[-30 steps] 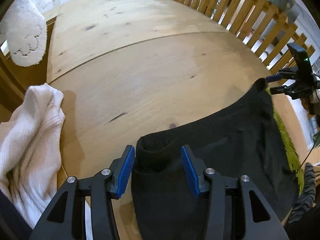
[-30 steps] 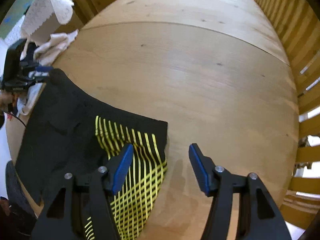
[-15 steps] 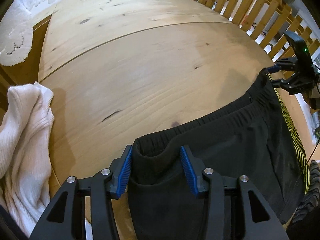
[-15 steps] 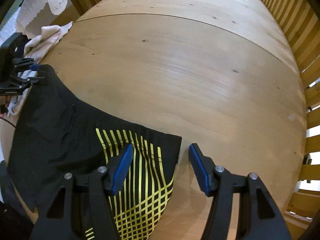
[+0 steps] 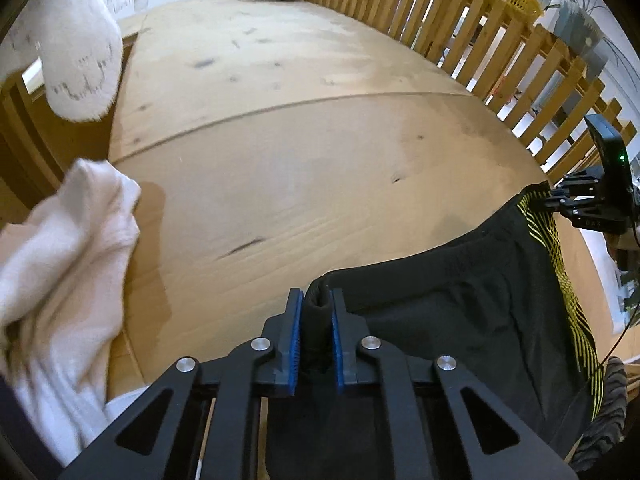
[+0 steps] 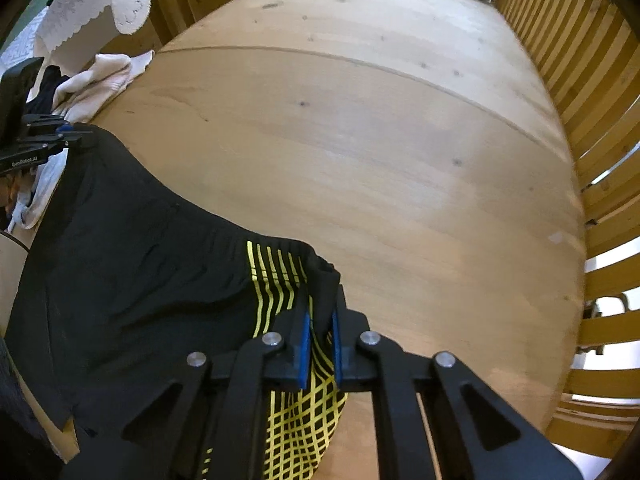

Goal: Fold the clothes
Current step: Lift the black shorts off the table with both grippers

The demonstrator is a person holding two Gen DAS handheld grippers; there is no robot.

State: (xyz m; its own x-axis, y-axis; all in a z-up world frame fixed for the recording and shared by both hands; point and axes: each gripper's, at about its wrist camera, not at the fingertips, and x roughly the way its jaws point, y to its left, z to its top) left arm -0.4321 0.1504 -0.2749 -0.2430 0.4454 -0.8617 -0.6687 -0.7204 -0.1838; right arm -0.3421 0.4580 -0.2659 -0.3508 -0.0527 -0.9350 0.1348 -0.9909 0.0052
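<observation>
Both sets of jaws, spread wide a second ago, have clamped down: the left gripper (image 5: 314, 310) now pinches the black waistband corner of the shorts (image 5: 460, 292), the right gripper (image 6: 320, 326) pinches the yellow-striped corner, and the cloth between them has lifted into folds.

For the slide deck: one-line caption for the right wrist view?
Right gripper clamps the yellow-striped corner of black shorts on a wooden table.

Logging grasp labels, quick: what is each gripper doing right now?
Left gripper: shut on the black shorts at the waistband corner.
Right gripper: shut on the shorts' yellow-striped corner.
</observation>
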